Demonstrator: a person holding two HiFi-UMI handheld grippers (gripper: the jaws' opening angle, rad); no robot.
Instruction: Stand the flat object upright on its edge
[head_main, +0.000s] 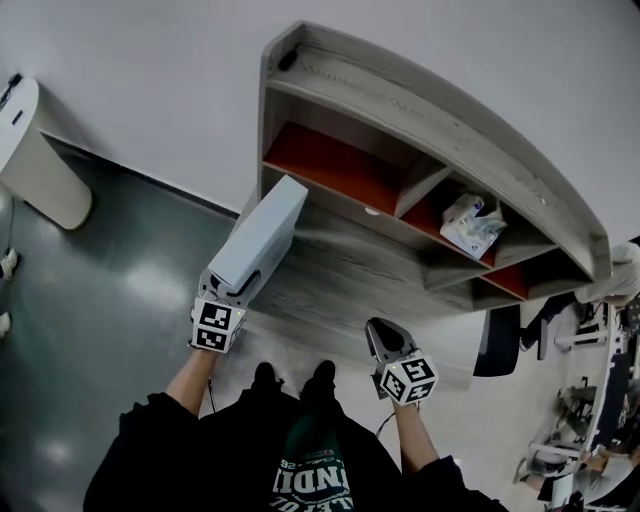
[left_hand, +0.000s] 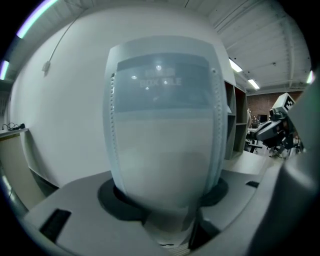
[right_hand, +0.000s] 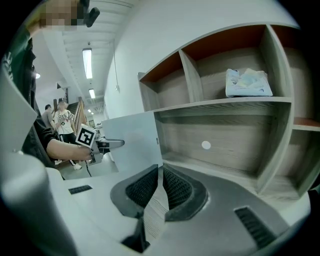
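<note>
A pale grey-blue box file stands with its broad faces upright, clamped at one narrow end by the left tool, whose jaws are spread wide and press on both faces. Seen from the left tool's own camera, the box file fills the gap between the jaws of the left tool. It has stitched-looking seams down both long edges and a darker band across the far end. Faint pale lettering on that band appears to read "BOX FILE".

The box reaches forward from the left tool over the left end of the wood-grain worktop, next to the left wall of the shelf unit. Whether its lower edge touches the worktop cannot be told. The worktop lies bare between the box and the right tool, with dark floor off the left edge.

The right tool has its ribbed jaws closed together on nothing and hangs over the worktop's front edge. Above and to the right of it, a crumpled white packet sits in an upper compartment; its print is too small to read.
</note>
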